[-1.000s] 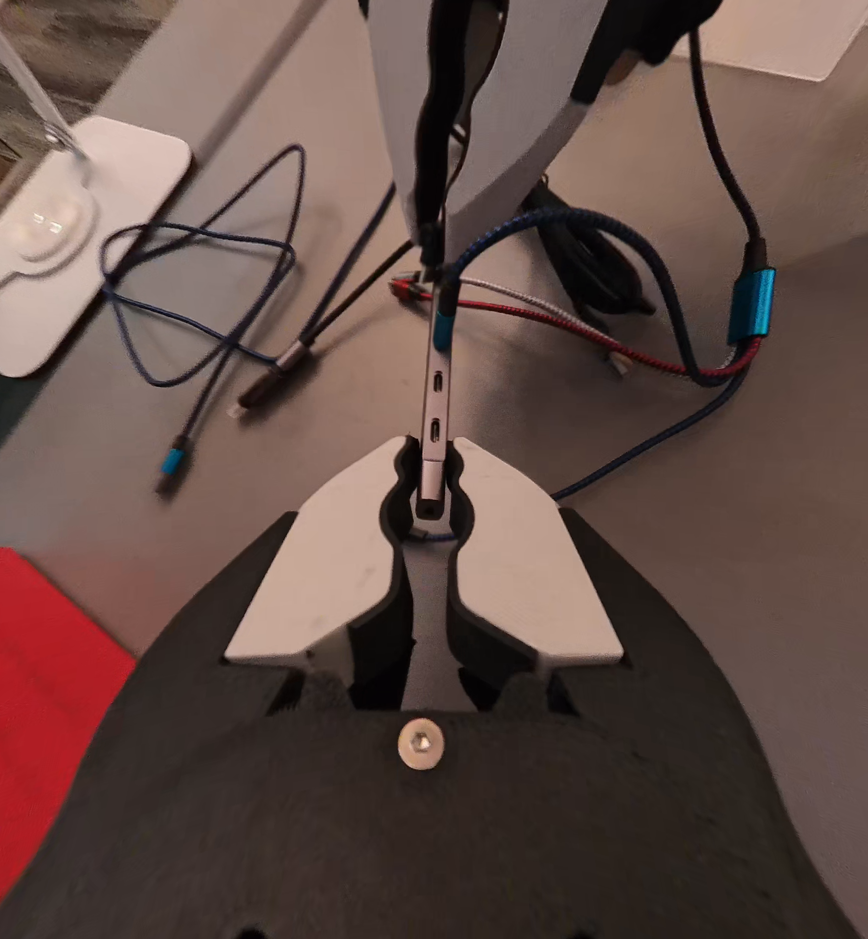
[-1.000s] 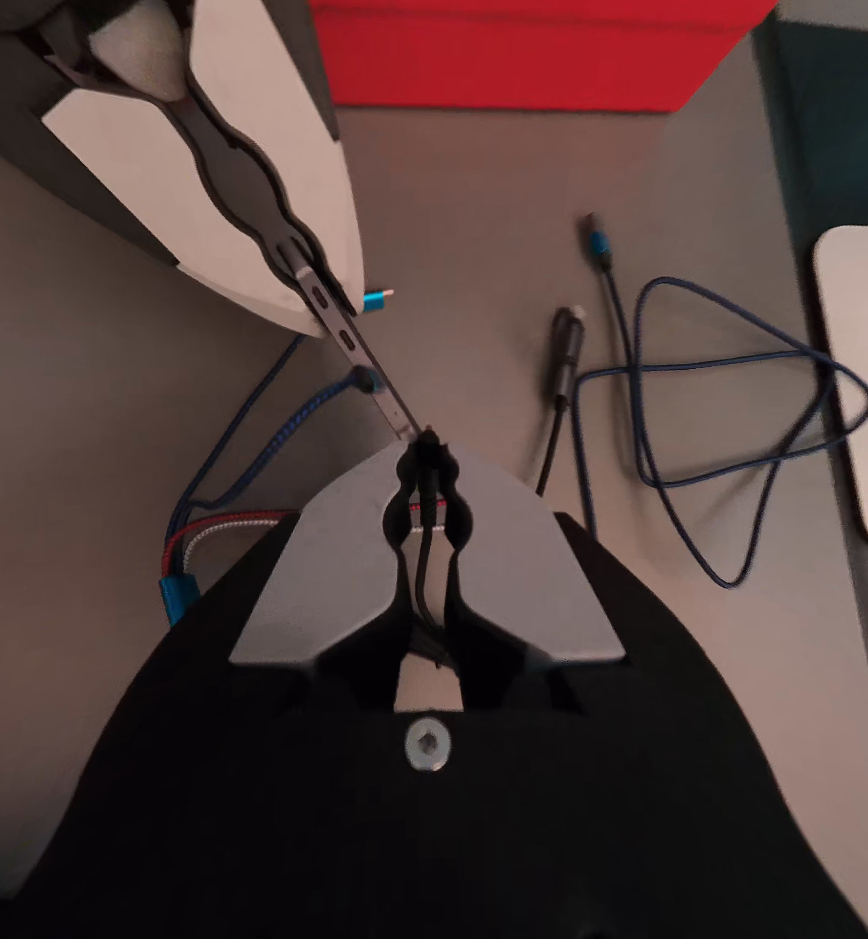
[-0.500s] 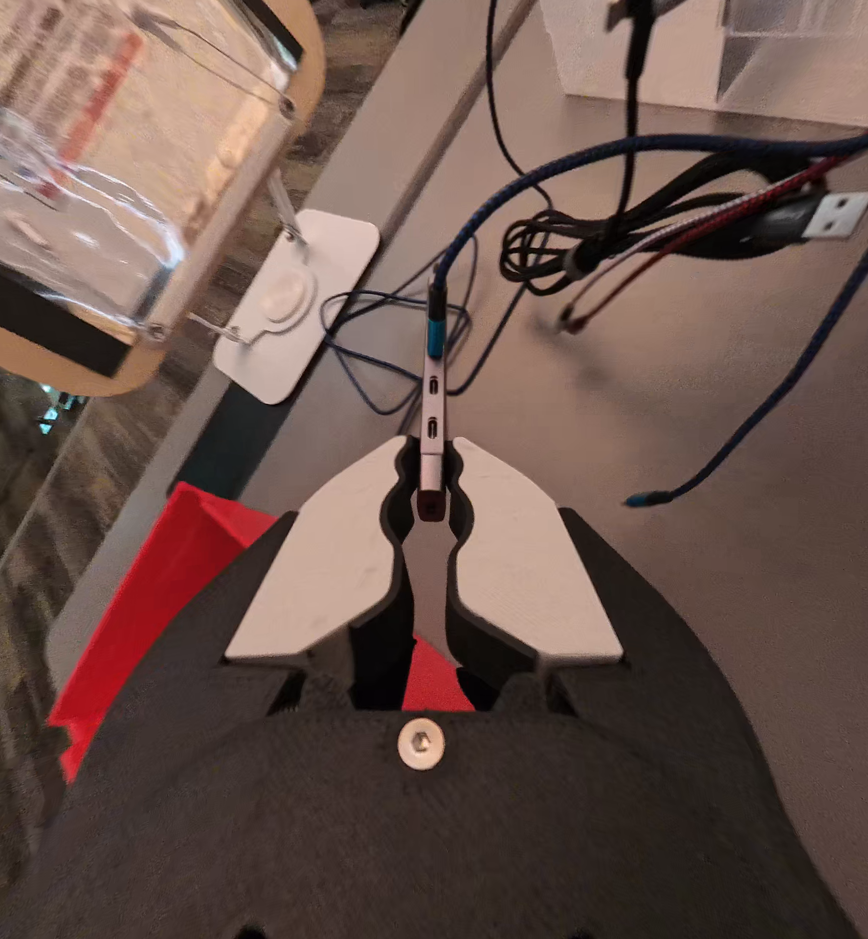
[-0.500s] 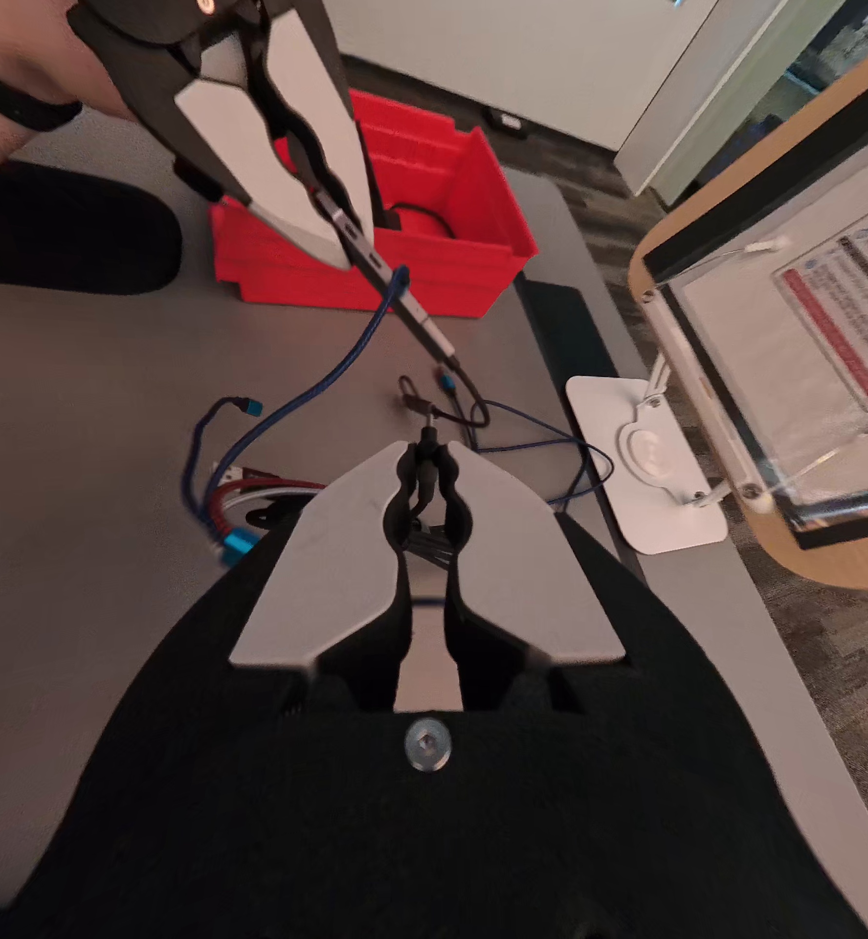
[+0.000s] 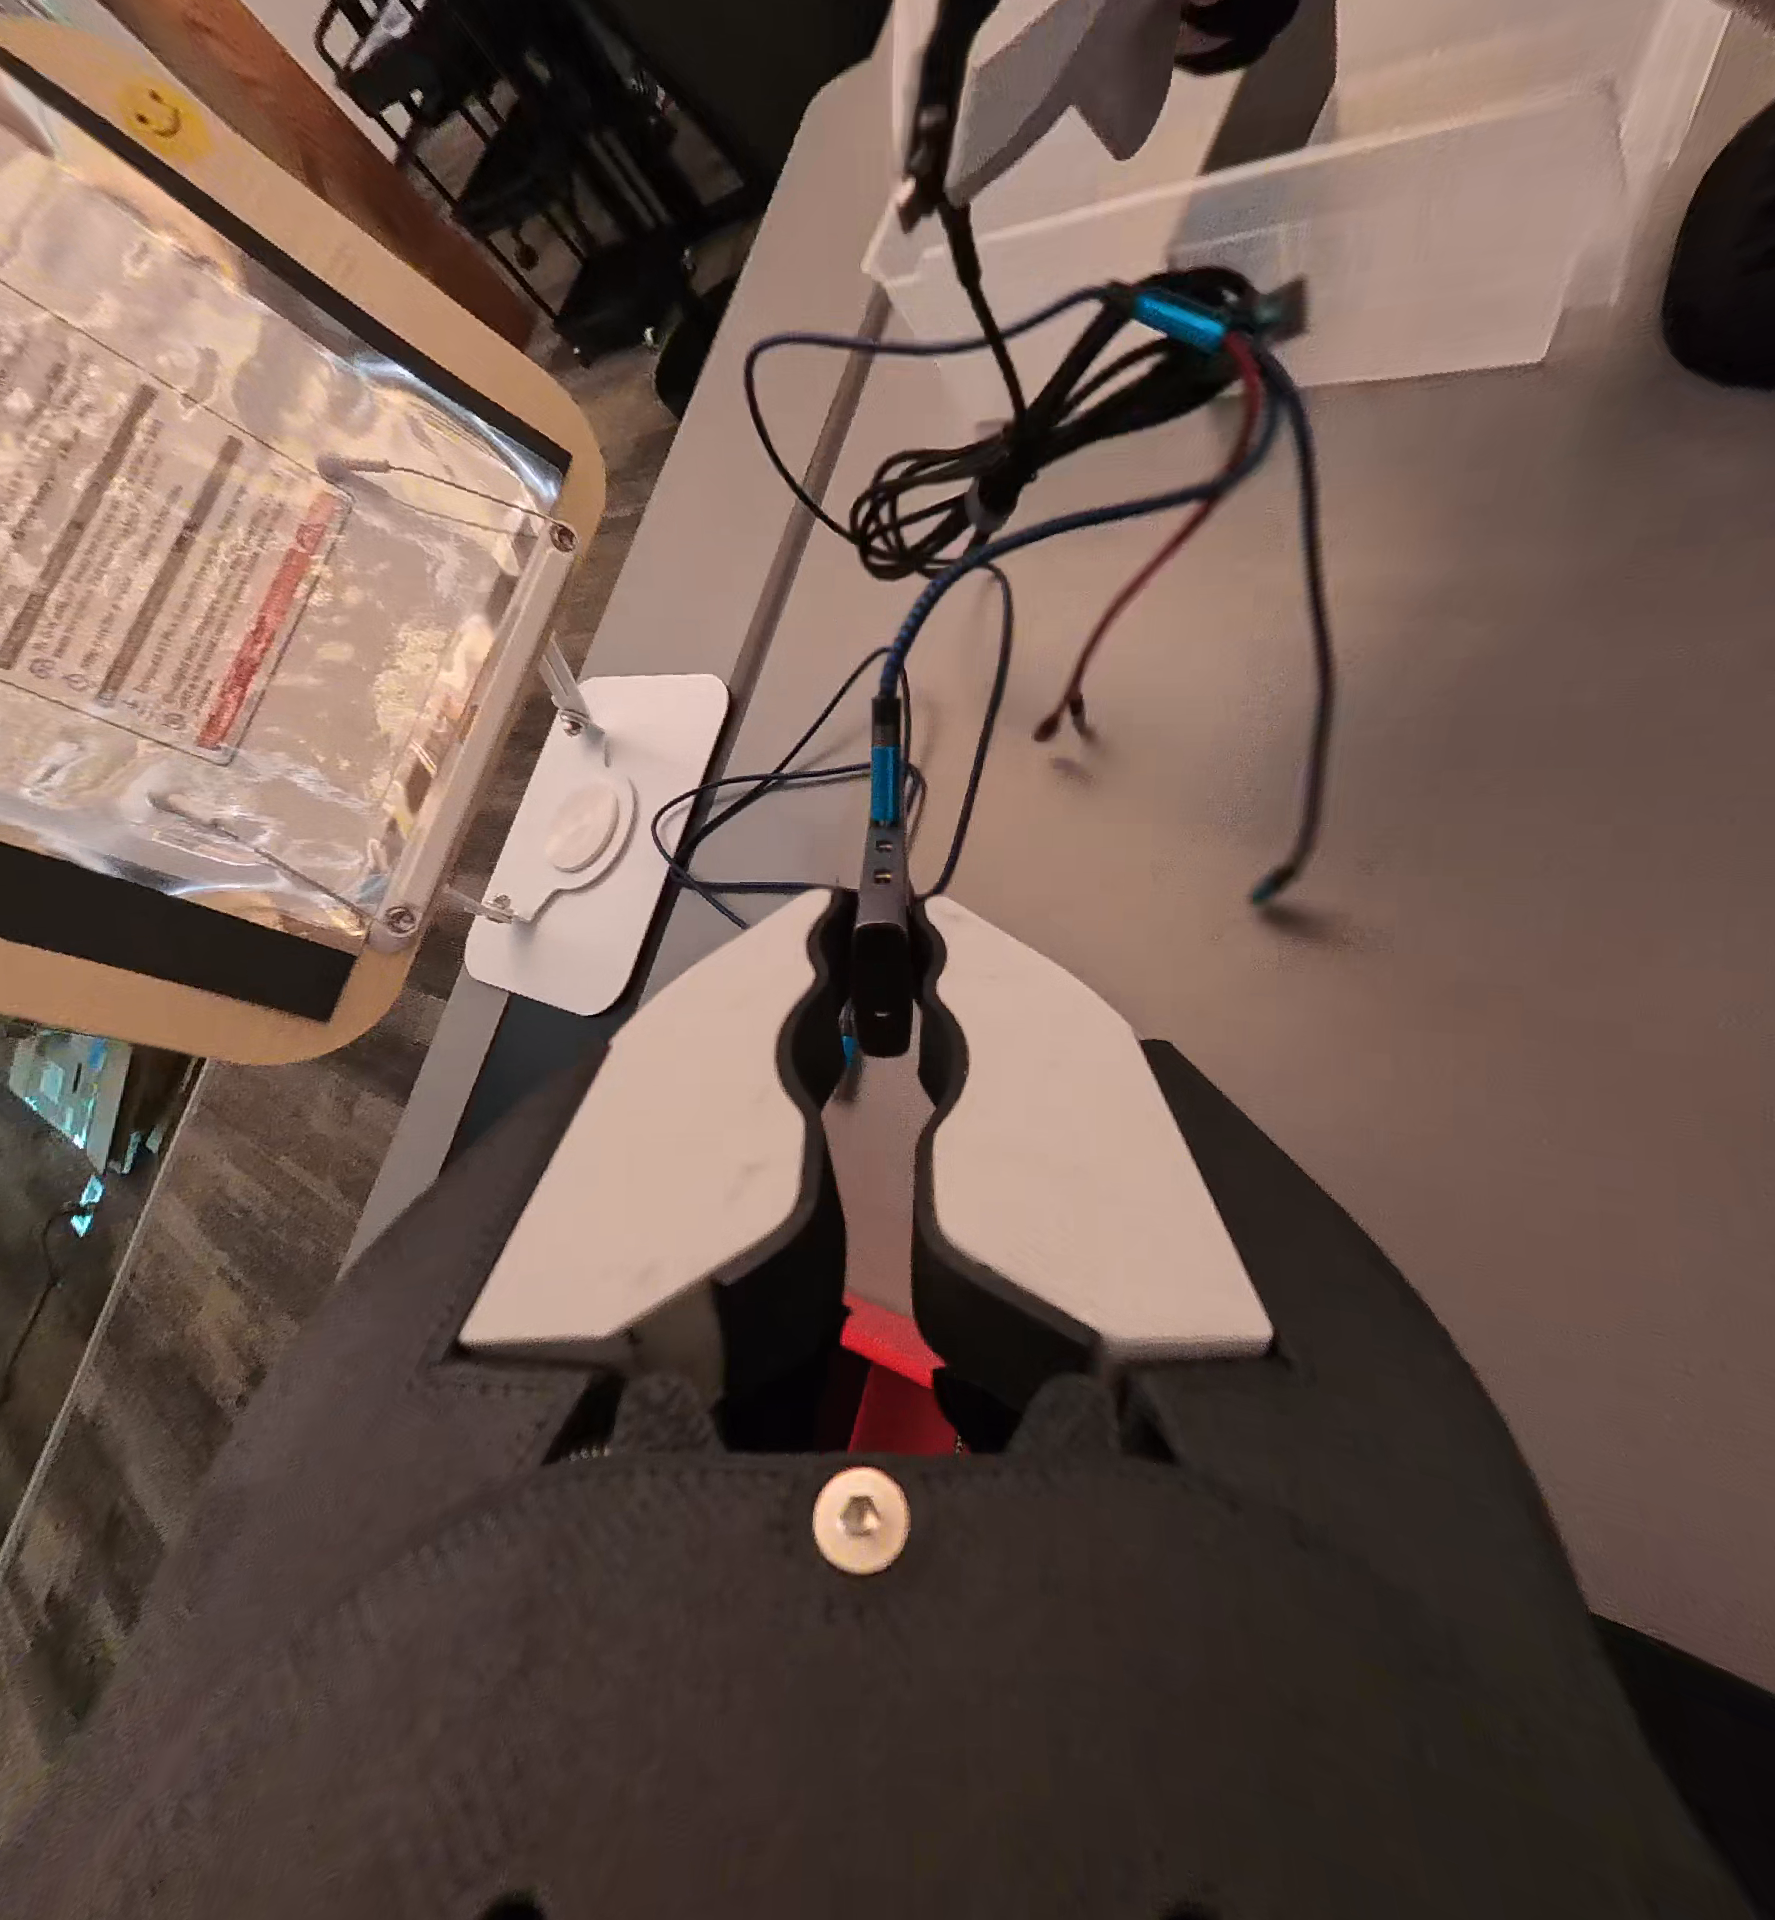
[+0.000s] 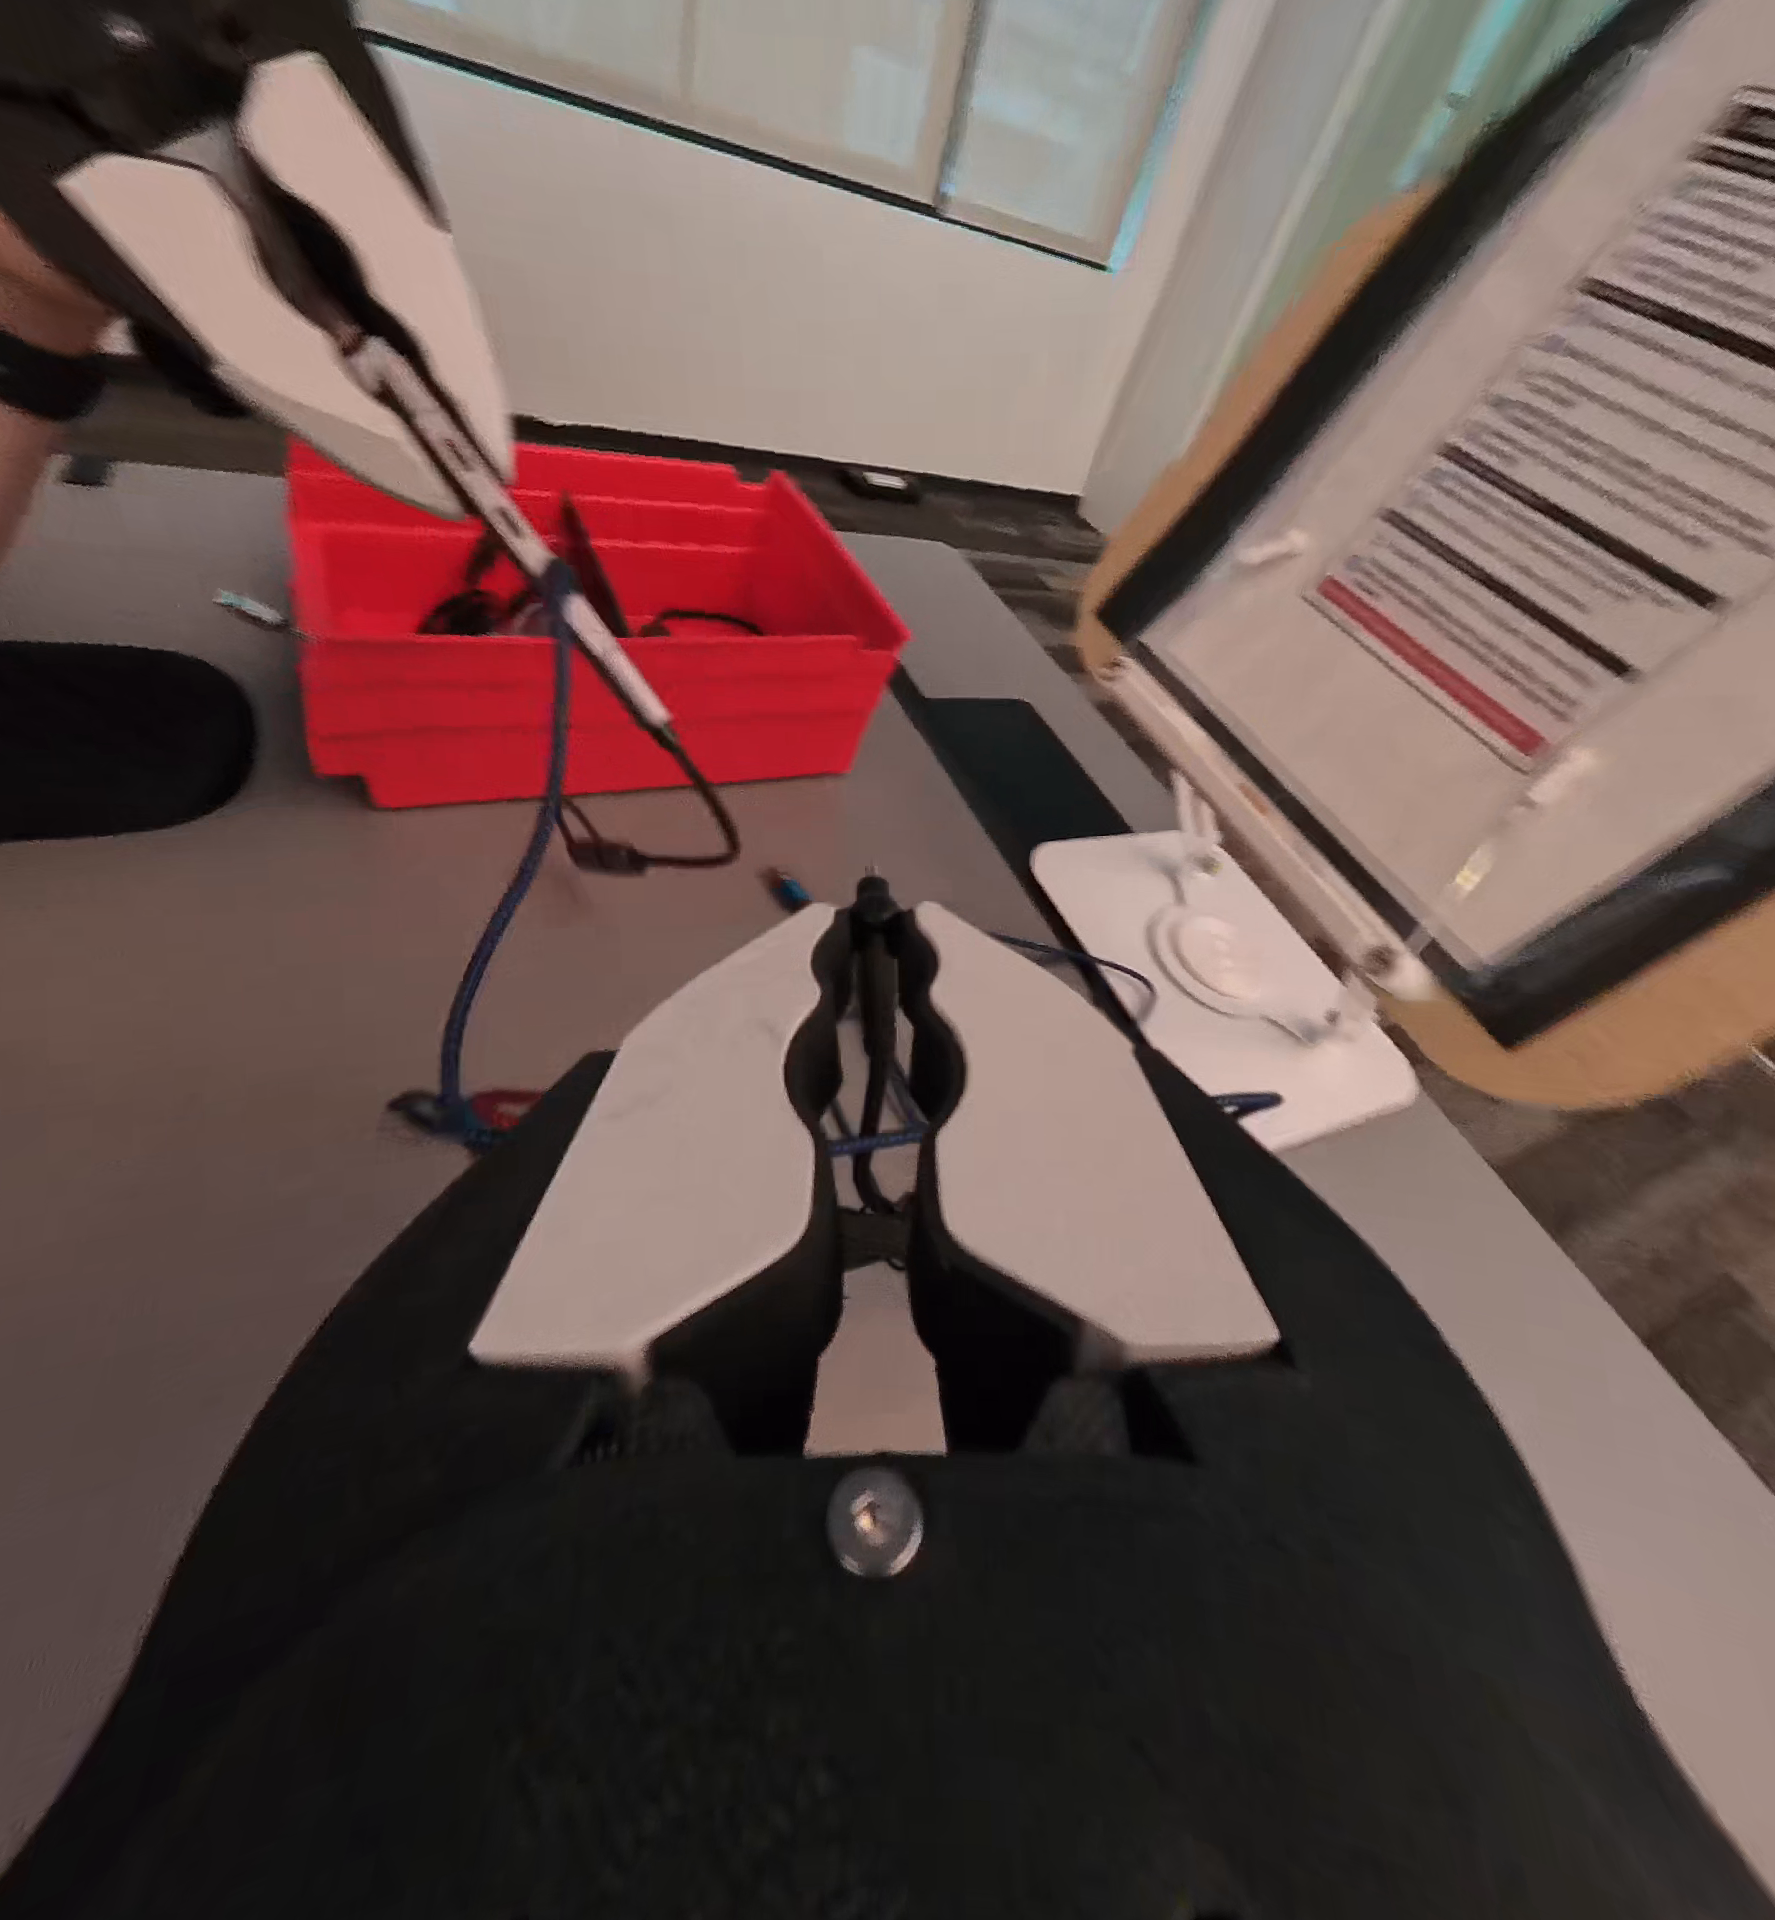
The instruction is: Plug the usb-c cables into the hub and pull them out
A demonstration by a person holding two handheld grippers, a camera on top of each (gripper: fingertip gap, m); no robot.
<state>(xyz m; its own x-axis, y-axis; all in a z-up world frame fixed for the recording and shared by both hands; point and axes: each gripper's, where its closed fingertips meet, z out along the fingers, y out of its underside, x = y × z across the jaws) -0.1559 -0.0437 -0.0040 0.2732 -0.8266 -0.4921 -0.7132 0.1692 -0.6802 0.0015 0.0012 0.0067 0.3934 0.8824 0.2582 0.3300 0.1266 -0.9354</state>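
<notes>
Hub (image 5: 881, 914), slim and grey, sits clamped in the left gripper (image 5: 881, 940), held up above the grey table (image 5: 1485, 831). A blue braided cable (image 5: 888, 769) is plugged into the hub's side. Away from the hub, the right gripper (image 6: 875, 914) is closed on a black cable's plug (image 6: 870, 896). Beyond the hub stands a red bin (image 6: 592, 717).
</notes>
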